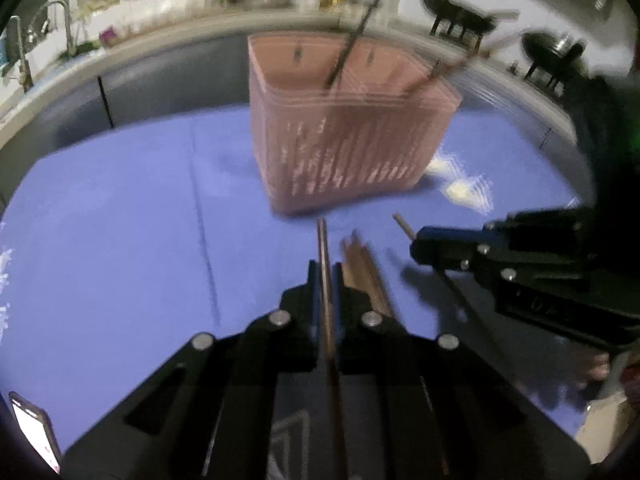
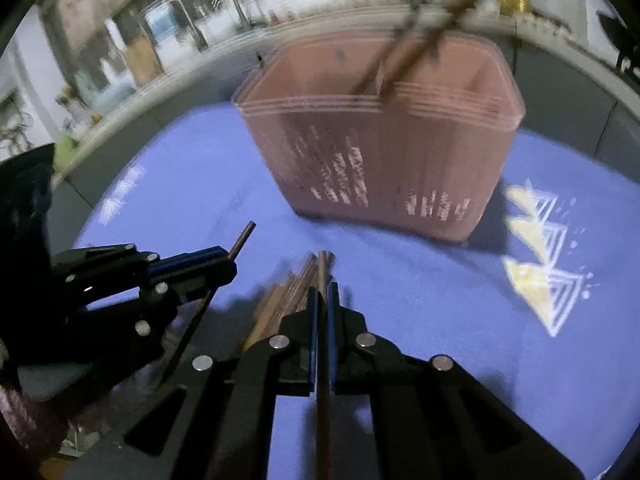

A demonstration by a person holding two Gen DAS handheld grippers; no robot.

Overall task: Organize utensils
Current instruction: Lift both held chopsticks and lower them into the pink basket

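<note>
Two hand-held grippers over a blue cloth-covered bench, each carrying one chopstick toward a pink slotted utensil basket. The left gripper has its fingers closed on a single brown chopstick; the right gripper likewise has its fingers closed on its own chopstick. Each stick runs lengthwise between the fingers, its long axis along the gripper's line and its tip pointing forward at the basket, which stands just ahead of both tips. A loose bundle of further chopsticks lies on the cloth short of the basket, near the right gripper. Two sticks already lean in the basket, slanting up and rightward past its rim. The sticks are judged light, stiff and smooth, prone to pivoting in a thin grip; a hold near mid-length seems steadiest.
</note>
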